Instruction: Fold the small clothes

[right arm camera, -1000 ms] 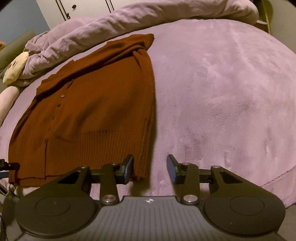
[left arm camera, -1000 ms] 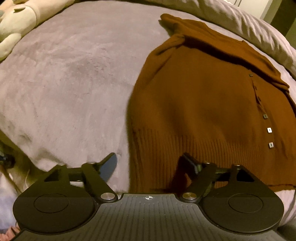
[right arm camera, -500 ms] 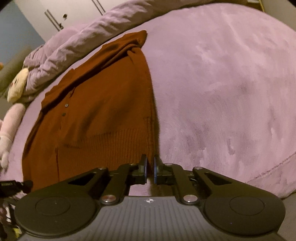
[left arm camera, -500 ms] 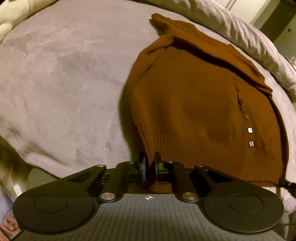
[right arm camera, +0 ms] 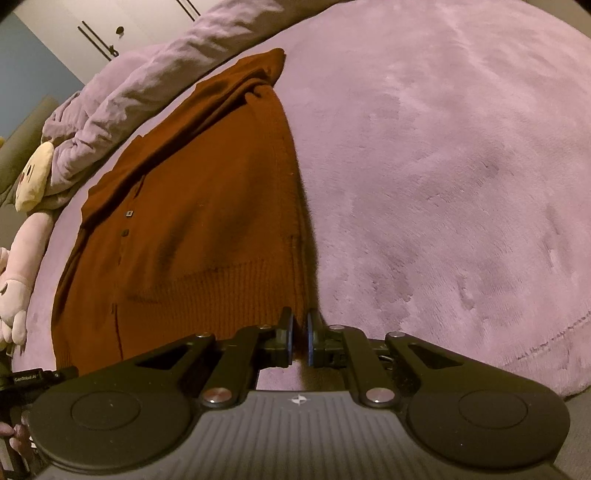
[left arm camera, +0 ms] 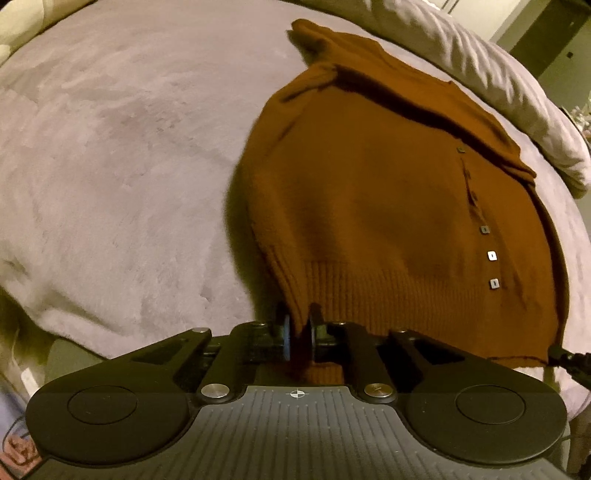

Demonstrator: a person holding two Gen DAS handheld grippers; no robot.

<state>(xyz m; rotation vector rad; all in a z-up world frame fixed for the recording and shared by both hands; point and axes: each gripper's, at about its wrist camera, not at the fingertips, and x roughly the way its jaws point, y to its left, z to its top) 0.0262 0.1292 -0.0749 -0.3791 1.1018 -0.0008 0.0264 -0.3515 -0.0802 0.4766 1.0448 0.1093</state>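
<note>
A rust-brown knitted cardigan (left arm camera: 388, 192) with small square buttons lies spread on a pale plush blanket (left arm camera: 110, 166), its ribbed hem toward me. My left gripper (left arm camera: 298, 332) is shut on the hem's left corner, with knit pinched between the pads. In the right wrist view the same cardigan (right arm camera: 207, 221) fills the left half, and my right gripper (right arm camera: 298, 334) is shut on the hem's right corner. The tip of the other gripper (left arm camera: 569, 360) shows at the right edge of the left wrist view.
A rumpled duvet (right arm camera: 147, 85) runs along the far edge behind the cardigan. Plush toys (right arm camera: 26, 221) lie at the far left of the right wrist view. Cupboard doors (right arm camera: 103, 33) stand behind. Bare blanket (right arm camera: 443, 166) stretches to the right.
Both grippers went from open beside the hem to shut on its corners. Both views have tilted a little since then, and the hem corners look slightly lifted.
</note>
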